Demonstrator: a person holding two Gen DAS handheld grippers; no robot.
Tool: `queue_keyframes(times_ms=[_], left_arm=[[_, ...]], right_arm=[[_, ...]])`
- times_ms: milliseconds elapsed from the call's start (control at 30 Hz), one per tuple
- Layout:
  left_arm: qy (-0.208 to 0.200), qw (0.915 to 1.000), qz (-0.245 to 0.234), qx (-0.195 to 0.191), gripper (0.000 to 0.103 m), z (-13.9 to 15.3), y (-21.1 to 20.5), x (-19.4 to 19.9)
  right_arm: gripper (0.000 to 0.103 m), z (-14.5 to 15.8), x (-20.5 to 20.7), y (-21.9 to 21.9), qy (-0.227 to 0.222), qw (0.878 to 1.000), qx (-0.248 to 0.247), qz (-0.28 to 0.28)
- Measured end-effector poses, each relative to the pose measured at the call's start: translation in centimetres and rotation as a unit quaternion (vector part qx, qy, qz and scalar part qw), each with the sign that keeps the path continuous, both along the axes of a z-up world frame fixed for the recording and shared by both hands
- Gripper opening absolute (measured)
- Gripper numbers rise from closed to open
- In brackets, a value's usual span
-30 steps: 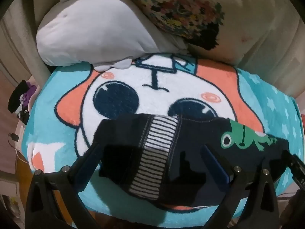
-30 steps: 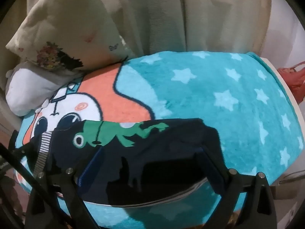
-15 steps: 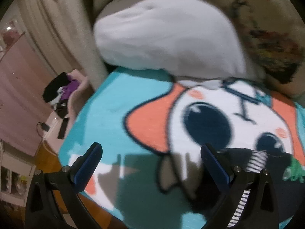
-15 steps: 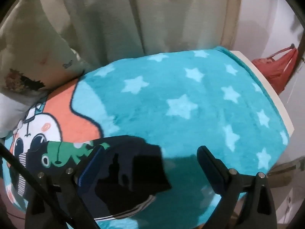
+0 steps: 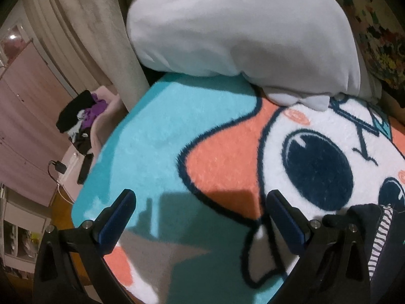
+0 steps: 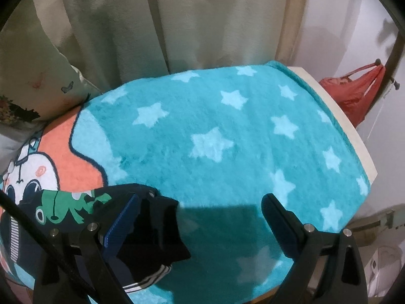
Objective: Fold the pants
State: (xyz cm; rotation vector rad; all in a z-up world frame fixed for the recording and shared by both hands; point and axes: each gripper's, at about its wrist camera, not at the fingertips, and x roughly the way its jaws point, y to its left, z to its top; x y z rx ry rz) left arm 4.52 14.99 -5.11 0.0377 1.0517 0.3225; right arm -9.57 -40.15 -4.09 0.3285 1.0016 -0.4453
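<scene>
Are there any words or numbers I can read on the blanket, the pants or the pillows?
None can be read.
The blanket has only stars and a cartoon face.
The pants show a green frog picture and stripes, no letters.
The flowered pillow has blurred colourful print, with no words to make out.
The grey plush pillow is plain.
Both the left gripper and the right gripper bear no label.

Both wrist views close above blanket (image 5: 157,136); left faces pillow-end, right star-end; pants (image 6: 63,202) shared.
</scene>
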Motion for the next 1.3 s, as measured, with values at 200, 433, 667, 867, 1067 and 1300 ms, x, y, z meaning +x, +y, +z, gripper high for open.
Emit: queue_keyframes(times_ms=[200,433,667,867,1067,1300], left_arm=[[-0.004,0.9995,-0.029,-0.008,0.087,1.7,-2.5,-0.8],[0.008,0.9901,-0.138,0.021,0.073,4.8,-10.1,-1.4],[0.026,0.9692,-0.245,0.017,0.073,6.0,-17.9,-2.1],[0.028,0.9394,-0.34,0.029,0.072,5.9,-24.9,-3.4],[0.02,0.9154,-0.4,0.045,0.072,6.0,-29.3,-4.8],[0.035,0.9058,-0.421,0.026,0.072,5.2,-30.8,-5.2]], right_arm=[[0.099,-0.5,-0.1,0.5,0.003,1.0,0.01,0.008],[0.098,-0.8,-0.3,0.9,-0.007,0.999,0.033,0.015],[0.096,-0.6,-1.3,1.2,-0.026,0.998,0.059,0.017],[0.091,-1.3,-2.0,1.1,-0.026,0.996,0.084,0.013],[0.091,-1.8,-3.3,0.5,-0.028,0.994,0.101,-0.006],[0.09,-2.0,-4.4,0.3,-0.034,0.993,0.109,-0.008]])
